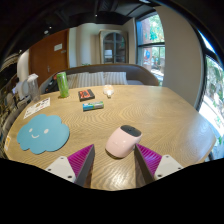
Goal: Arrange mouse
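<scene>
A pink cup-like object [123, 141] with a dark opening at its top stands on the round wooden table [150, 110], just ahead of my fingertips and in line with the gap between them. My gripper [115, 152] is open, its magenta pads [82, 158] spread on either side; wood grain shows between them. The right pad comes close to the pink object, while a gap remains on the left. A blue cloud-shaped mouse pad [42, 132] lies on the table to the left. No mouse is clearly in view.
Farther across the table stand a green bottle [62, 84], a dark book [86, 95], a teal flat item [92, 105] and a small glass [108, 91]. Papers [36, 106] lie at the left. A bench [100, 74] runs behind the table.
</scene>
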Motion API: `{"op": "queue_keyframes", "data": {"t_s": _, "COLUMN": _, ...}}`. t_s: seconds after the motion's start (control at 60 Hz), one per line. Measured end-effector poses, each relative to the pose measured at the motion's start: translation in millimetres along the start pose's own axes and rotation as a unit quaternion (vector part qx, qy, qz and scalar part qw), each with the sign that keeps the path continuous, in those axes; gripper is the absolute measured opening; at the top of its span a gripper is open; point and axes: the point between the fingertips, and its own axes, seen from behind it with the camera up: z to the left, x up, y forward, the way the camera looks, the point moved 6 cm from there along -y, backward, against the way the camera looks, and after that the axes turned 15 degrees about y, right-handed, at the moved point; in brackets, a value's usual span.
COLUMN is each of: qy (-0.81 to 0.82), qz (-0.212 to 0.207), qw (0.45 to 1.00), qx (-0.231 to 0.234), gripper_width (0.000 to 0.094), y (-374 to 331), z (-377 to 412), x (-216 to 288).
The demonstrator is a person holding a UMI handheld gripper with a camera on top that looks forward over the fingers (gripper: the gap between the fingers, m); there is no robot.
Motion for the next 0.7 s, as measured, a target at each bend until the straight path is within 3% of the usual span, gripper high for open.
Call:
{"op": "queue_keyframes", "data": {"t_s": 0.383, "qy": 0.008, "qz": 0.020, "qw": 1.000, "qx": -0.017, "gripper_width": 0.0825, "y": 46, "z": 21, "x": 29}}
{"op": "queue_keyframes", "data": {"t_s": 0.45, "qy": 0.015, "qz": 0.014, "qw": 1.000, "qx": -0.024, "gripper_width": 0.0763, "y": 50, "z": 20, "x": 32}}
{"op": "queue_keyframes", "data": {"t_s": 0.55, "qy": 0.021, "qz": 0.000, "qw": 0.999, "qx": -0.035, "gripper_width": 0.0556, "y": 54, "z": 17, "x": 36}}
{"op": "queue_keyframes", "data": {"t_s": 0.7, "qy": 0.037, "qz": -0.005, "qw": 0.998, "qx": -0.046, "gripper_width": 0.0474, "y": 53, "z": 18, "x": 35}}
